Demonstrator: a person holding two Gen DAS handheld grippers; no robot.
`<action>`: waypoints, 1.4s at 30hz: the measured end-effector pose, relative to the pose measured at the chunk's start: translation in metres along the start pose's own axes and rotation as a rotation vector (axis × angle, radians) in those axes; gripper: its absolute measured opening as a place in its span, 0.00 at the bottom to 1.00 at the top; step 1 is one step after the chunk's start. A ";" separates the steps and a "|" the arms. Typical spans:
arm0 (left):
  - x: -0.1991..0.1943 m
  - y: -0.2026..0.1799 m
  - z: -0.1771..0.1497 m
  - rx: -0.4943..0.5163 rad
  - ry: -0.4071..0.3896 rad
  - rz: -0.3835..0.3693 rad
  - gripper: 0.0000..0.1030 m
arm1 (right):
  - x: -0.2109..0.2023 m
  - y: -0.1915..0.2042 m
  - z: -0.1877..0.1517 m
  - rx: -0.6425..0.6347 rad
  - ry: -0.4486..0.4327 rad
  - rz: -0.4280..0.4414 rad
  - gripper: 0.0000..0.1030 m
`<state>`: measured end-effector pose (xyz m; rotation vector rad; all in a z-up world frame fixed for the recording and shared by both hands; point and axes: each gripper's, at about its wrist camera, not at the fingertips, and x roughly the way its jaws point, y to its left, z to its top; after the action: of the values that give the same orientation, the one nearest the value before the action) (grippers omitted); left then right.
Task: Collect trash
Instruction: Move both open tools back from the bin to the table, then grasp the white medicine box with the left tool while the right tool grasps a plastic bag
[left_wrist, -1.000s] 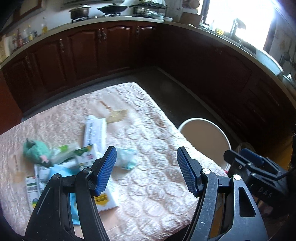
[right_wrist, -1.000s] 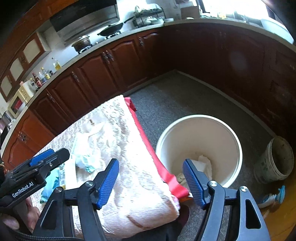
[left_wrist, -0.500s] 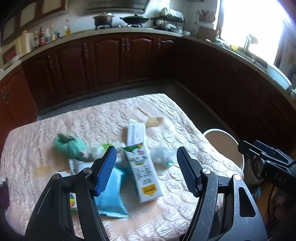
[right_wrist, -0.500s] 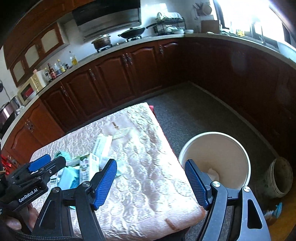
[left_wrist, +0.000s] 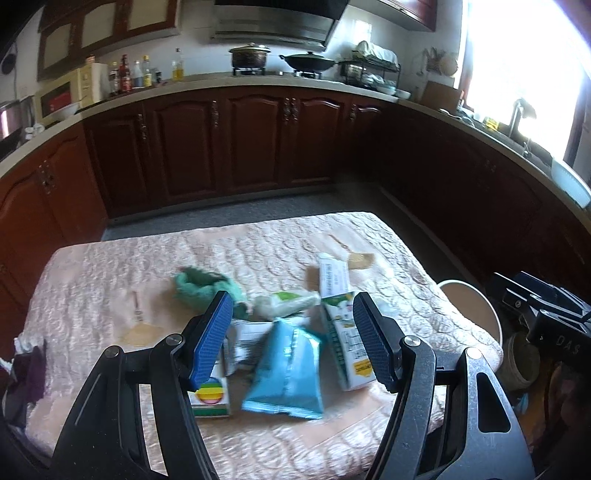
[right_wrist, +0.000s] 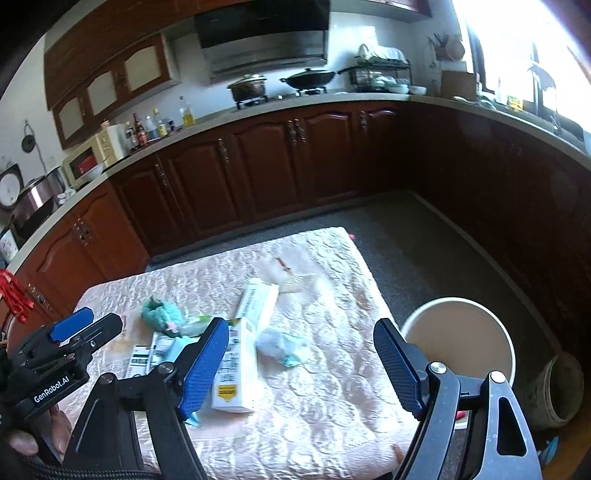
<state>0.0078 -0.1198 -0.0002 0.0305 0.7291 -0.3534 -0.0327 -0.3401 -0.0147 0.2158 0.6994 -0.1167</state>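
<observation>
Trash lies in a heap on the pink quilted table (left_wrist: 110, 280): a blue snack bag (left_wrist: 284, 373), a white-and-green milk carton (left_wrist: 341, 332), a small box with coloured stripes (left_wrist: 210, 397), a green crumpled cloth (left_wrist: 199, 286) and a clear plastic wrapper (right_wrist: 279, 345). My left gripper (left_wrist: 291, 338) hangs open above the blue bag, holding nothing. My right gripper (right_wrist: 303, 365) is over the table's right part, its jaws opening with nothing between them. The white trash bucket (right_wrist: 458, 336) stands on the floor right of the table.
Dark wooden cabinets (left_wrist: 251, 144) ring the room, with pots and bottles on the counter. A small grey pot (right_wrist: 561, 391) sits on the floor beside the bucket. A second white carton (right_wrist: 258, 302) lies further back on the table. Grey floor lies beyond the table.
Both grippers have swung left and back from the bucket side toward the trash heap, and risen a little. The right jaws have widened. The heap now sits between the left fingers' line of sight.
</observation>
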 end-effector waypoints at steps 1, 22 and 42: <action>-0.001 0.003 0.000 -0.004 -0.001 0.002 0.65 | 0.000 0.005 0.000 -0.008 -0.003 0.004 0.76; -0.007 0.097 -0.021 -0.158 0.054 0.004 0.75 | 0.003 0.058 -0.006 -0.115 0.000 0.066 0.84; 0.077 0.108 -0.074 -0.134 0.291 0.062 0.75 | 0.078 0.029 -0.042 -0.082 0.213 0.039 0.84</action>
<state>0.0481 -0.0308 -0.1159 -0.0224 1.0367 -0.2427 0.0059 -0.3046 -0.0920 0.1640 0.9097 -0.0274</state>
